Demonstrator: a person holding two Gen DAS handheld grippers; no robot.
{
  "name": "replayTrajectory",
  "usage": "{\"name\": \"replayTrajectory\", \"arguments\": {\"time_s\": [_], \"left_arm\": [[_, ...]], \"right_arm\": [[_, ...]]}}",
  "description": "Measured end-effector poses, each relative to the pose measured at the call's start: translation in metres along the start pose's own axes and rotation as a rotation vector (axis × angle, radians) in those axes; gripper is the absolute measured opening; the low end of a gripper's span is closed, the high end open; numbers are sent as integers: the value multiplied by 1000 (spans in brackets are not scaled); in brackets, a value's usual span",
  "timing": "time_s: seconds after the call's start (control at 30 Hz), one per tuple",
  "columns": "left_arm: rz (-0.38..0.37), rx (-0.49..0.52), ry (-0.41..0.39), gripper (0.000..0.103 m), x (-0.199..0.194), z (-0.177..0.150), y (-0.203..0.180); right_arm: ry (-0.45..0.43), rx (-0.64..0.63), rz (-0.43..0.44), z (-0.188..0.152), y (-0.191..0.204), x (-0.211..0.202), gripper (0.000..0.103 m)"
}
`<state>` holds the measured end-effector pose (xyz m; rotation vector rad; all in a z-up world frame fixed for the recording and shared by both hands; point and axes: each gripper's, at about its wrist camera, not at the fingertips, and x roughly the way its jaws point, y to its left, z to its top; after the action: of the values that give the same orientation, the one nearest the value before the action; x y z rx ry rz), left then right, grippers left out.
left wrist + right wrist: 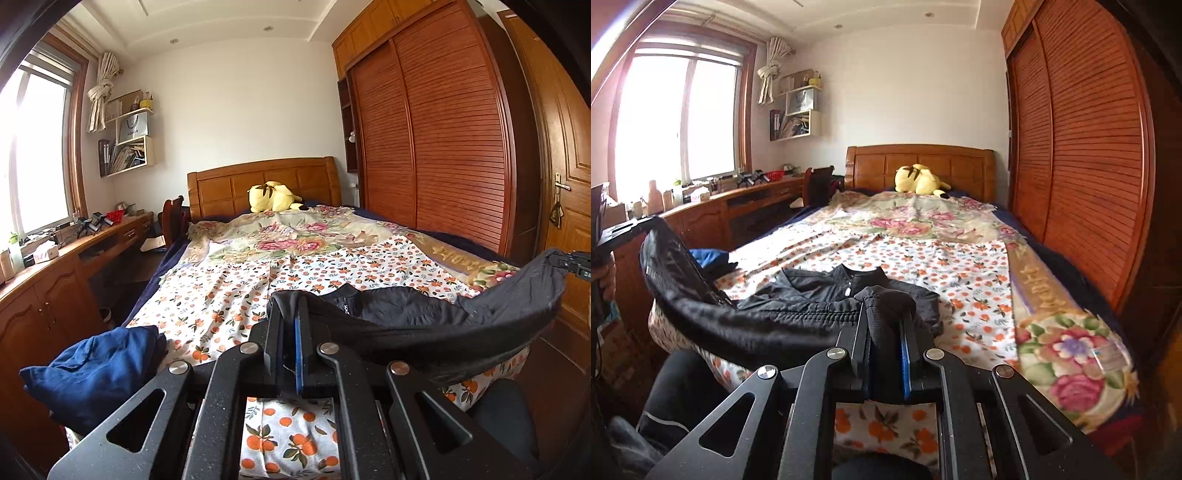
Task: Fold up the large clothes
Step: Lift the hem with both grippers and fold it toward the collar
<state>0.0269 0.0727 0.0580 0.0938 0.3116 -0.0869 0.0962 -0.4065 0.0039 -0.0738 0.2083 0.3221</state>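
A black jacket (406, 310) hangs stretched between both grippers above the foot of the bed (221, 295). Its collar end (849, 280) still rests on the orange-print sheet. My left gripper (290, 306) is shut on one corner of the jacket's hem, with fabric draped over its fingertips. My right gripper (886, 306) is shut on the other corner, a thick fold pinched between its blue pads. In the left wrist view the right gripper (570, 260) holds the cloth up at the far right. In the right wrist view the left gripper (646, 223) holds it up at the far left.
A crumpled blue garment (96, 369) lies at the bed's near left corner. A yellow plush toy (275, 197) sits by the headboard. A wooden desk (55, 266) runs along the left, a slatted wardrobe (443, 147) and a door (565, 184) along the right. A person's dark-clad leg (676, 387) is at the bed's foot.
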Motion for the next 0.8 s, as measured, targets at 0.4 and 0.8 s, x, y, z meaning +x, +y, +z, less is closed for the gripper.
{"name": "replayTrajectory", "arguments": {"time_s": [0.4, 0.8], "left_arm": [[32, -25, 121, 5, 92, -34, -5], [68, -45, 190, 5, 181, -36, 16]], "right_arm": [[121, 10, 3, -6, -7, 76, 12], [193, -38, -52, 20, 4, 223, 13]]}}
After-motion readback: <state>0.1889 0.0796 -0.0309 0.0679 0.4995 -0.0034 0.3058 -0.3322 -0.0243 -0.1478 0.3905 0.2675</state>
